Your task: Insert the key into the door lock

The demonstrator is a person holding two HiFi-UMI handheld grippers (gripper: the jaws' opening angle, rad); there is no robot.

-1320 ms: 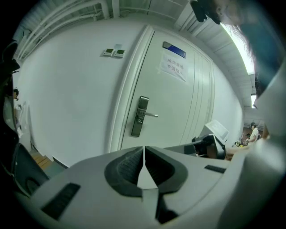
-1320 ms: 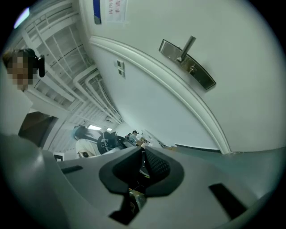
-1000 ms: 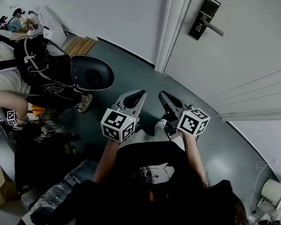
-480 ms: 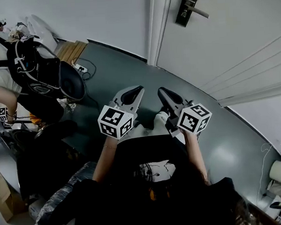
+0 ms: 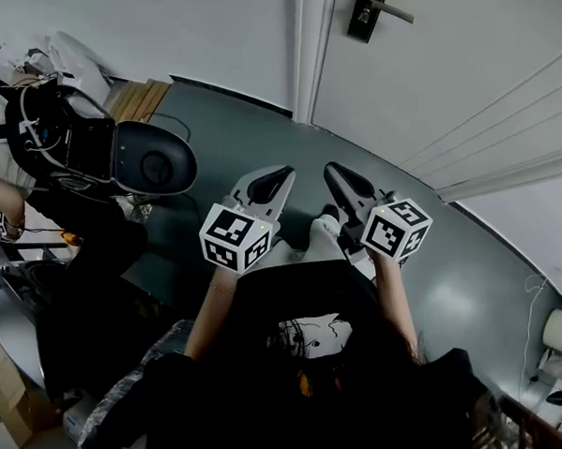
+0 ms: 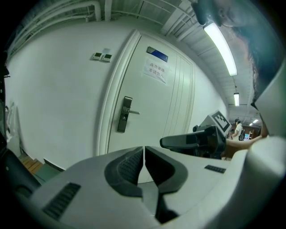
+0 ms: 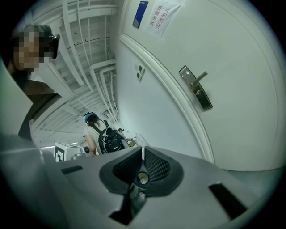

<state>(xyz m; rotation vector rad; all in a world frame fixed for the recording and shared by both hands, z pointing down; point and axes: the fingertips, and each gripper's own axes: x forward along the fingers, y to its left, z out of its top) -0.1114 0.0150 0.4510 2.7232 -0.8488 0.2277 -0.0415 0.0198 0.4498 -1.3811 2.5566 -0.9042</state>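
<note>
We see the key only as a thin edge-on sliver between the pads of the right gripper, which is clenched on it. Head view can't resolve it. Left gripper is pressed closed with nothing between its jaws. Both are held low, side by side, noses toward the door. The door lock sits ahead of and above both, well apart.

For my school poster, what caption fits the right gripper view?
Right gripper shut on the key, with the door lock ahead on the white door.
</note>
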